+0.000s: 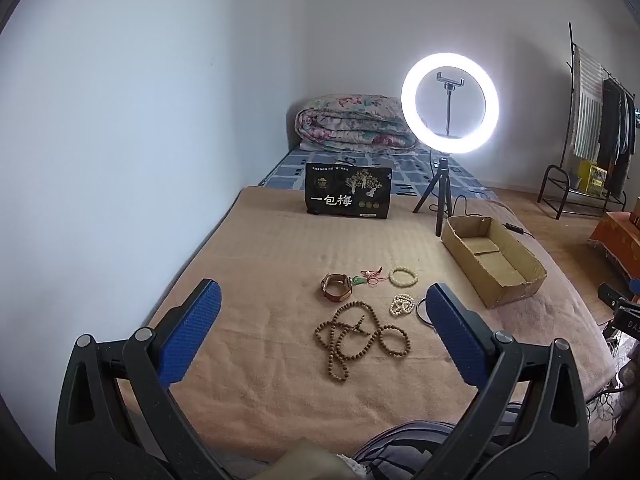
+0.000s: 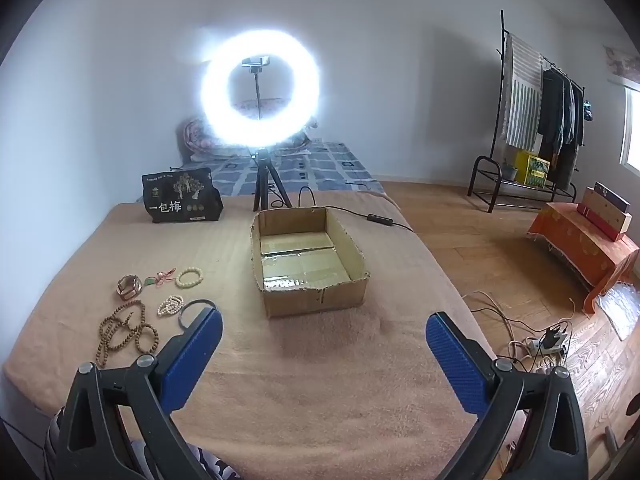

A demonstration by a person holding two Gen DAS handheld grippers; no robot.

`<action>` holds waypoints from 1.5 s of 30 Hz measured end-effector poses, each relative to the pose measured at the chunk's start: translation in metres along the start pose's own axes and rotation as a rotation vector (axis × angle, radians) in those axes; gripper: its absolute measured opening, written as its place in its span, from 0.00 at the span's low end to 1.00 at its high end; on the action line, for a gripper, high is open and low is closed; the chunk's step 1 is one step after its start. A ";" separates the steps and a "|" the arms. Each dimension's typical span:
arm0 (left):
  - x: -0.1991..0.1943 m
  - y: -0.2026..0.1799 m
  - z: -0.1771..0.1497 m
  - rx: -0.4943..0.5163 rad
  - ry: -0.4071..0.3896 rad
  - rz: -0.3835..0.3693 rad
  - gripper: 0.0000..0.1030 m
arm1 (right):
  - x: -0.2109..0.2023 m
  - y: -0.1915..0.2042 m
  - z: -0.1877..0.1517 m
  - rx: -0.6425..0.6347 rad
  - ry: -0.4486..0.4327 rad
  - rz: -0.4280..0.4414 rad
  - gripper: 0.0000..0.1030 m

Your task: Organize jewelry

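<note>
Jewelry lies on a tan blanket: a long brown bead necklace [image 1: 360, 338] [image 2: 126, 334], a white bead bracelet [image 1: 403, 276] [image 2: 189, 277], a small white bead strand [image 1: 401, 305] [image 2: 170, 305], a brown watch [image 1: 337, 286] [image 2: 129, 286], a green pendant on red cord [image 1: 360, 280] [image 2: 154, 279] and a dark bangle [image 2: 192, 309]. An open cardboard box [image 1: 516, 276] [image 2: 316, 296] stands to the right of it. My left gripper [image 1: 323, 300] is open above the necklace. My right gripper [image 2: 324, 330] is open in front of the box.
A lit ring light on a tripod [image 1: 450, 104] [image 2: 260, 92] and a black snack bag [image 1: 347, 194] [image 2: 180, 196] stand at the back of the blanket. A cable and controller [image 2: 378, 218] lie behind the box. A clothes rack [image 2: 536, 120] stands on the right.
</note>
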State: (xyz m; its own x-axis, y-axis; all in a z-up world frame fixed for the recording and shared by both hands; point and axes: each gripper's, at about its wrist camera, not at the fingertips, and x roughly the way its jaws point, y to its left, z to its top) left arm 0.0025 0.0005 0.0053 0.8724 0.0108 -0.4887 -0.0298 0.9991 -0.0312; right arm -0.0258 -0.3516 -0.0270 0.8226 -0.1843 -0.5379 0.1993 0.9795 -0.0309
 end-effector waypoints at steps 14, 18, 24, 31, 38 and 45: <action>-0.003 -0.006 0.010 0.012 -0.003 -0.003 1.00 | 0.001 0.002 0.000 0.001 0.006 0.007 1.00; -0.003 -0.006 0.008 0.010 -0.004 -0.007 1.00 | 0.001 0.003 -0.001 -0.001 0.006 0.010 1.00; -0.004 -0.006 0.009 0.011 -0.006 -0.007 1.00 | 0.000 0.002 -0.002 0.001 0.009 0.009 1.00; -0.003 -0.007 0.011 0.011 0.001 -0.008 1.00 | 0.001 0.003 -0.002 0.002 0.010 0.009 1.00; -0.002 -0.008 0.014 0.014 0.000 -0.009 1.00 | 0.003 0.004 -0.003 -0.001 0.018 0.010 1.00; -0.003 -0.010 0.013 0.013 -0.003 -0.010 1.00 | 0.003 0.002 -0.003 0.000 0.020 0.011 1.00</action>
State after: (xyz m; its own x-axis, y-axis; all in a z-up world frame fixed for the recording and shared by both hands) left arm 0.0068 -0.0086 0.0182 0.8739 0.0008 -0.4861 -0.0146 0.9996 -0.0245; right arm -0.0251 -0.3494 -0.0313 0.8139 -0.1718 -0.5550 0.1900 0.9815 -0.0252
